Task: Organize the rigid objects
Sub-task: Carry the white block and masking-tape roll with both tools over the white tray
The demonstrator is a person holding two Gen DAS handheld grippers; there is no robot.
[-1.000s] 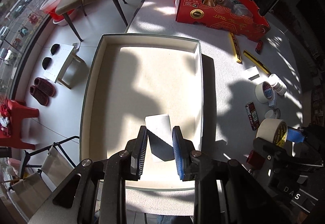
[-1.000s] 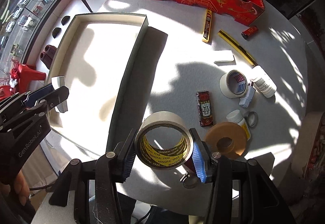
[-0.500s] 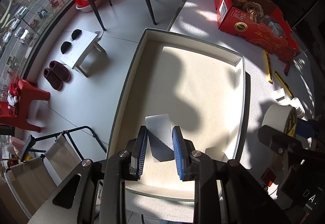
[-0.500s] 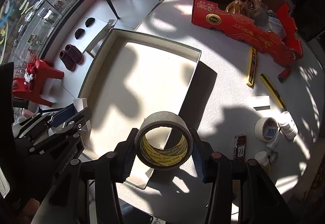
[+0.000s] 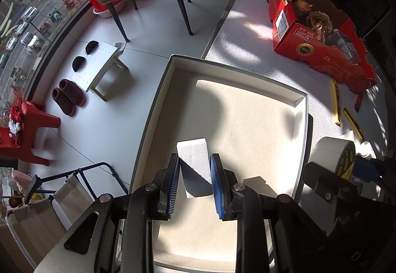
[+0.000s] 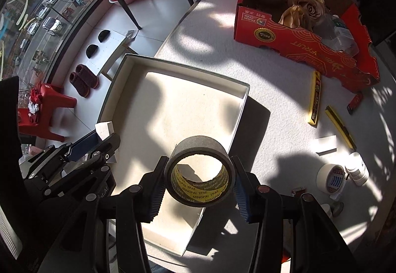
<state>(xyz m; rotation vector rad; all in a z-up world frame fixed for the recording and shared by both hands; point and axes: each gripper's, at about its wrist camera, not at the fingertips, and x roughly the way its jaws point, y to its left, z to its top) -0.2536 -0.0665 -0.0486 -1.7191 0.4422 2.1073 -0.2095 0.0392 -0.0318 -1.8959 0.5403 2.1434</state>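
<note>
White block (image 5: 194,166) squeezed tight in my left gripper (image 5: 194,185), over big flat box (image 5: 158,90). Tape roll (image 6: 200,175) pinched in my right gripper (image 6: 198,189), fingers part open around it, above box's near edge. Only right view shows small tape roll (image 6: 330,177), white bottle (image 6: 357,169). Both show red box (image 6: 307,48) on table (image 6: 272,90).

From my left wrist view the tray's (image 5: 158,90) near rim is hidden behind the left gripper (image 5: 194,182); the tape roll (image 5: 334,151) at right is partly covered by the right gripper's body; in my right wrist view the white block (image 6: 104,128) is mostly hidden; the label on the small bottle (image 6: 357,169) is too small to read.
</note>
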